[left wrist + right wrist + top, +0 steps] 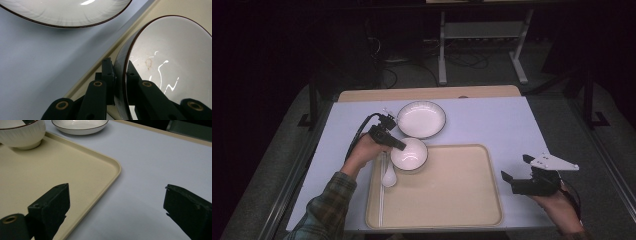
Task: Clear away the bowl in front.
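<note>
One bowl point(409, 154), one plate point(421, 119), one spoon point(388, 176), one tray point(452, 200), two claws.

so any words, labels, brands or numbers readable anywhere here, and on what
None: no readable text on the bowl, the plate, the spoon, the tray, the table or either gripper.
The brownish mark inside the bowl in the left gripper view is a smudge, not lettering.

The plate point(67, 12) is cut off at the top edge (the bowl point(172, 65) at the right).
</note>
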Tool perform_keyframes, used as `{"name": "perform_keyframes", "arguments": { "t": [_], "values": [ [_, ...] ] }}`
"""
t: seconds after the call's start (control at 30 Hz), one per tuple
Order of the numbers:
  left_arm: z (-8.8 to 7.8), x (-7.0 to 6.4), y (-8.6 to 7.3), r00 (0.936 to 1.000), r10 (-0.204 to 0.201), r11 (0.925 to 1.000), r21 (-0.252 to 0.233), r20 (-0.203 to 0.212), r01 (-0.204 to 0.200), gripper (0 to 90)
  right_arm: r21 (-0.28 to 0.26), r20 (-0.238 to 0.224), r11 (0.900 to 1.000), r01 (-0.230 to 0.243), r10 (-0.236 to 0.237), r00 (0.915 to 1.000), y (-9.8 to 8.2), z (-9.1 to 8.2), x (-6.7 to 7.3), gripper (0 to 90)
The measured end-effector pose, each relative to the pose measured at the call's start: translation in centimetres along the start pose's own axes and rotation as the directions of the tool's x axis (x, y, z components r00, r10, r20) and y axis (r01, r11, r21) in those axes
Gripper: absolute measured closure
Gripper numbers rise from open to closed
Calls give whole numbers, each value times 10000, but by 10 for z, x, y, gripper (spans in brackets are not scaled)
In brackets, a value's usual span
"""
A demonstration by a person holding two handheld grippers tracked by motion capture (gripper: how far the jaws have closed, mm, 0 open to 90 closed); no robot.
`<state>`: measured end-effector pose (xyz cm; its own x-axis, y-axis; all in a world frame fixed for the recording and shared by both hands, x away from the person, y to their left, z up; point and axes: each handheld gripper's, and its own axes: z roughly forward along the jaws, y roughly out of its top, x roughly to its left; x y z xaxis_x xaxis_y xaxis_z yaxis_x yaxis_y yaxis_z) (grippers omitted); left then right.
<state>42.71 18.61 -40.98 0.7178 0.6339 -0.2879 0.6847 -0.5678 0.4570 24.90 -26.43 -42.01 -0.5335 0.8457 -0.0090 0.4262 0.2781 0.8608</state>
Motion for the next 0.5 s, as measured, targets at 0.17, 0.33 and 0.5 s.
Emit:
{"name": "perform_keyframes", "arguments": {
  "t": [0.17,0.33,0.5],
  "values": [
    [1,1,0,9999,125,9999,-3,-35,-125,819,8,-4,10000,28,-28,10000,0,0,0,65],
    [-9,3,3,10000,74,9988,-492,17,-73,699,25,12,10000,15,-15,10000,0,0,-1,65],
    [-25,2,14,9998,206,9953,-940,-82,-213,519,28,15,10000,46,-46,10000,0,0,0,65]
  ]
}}
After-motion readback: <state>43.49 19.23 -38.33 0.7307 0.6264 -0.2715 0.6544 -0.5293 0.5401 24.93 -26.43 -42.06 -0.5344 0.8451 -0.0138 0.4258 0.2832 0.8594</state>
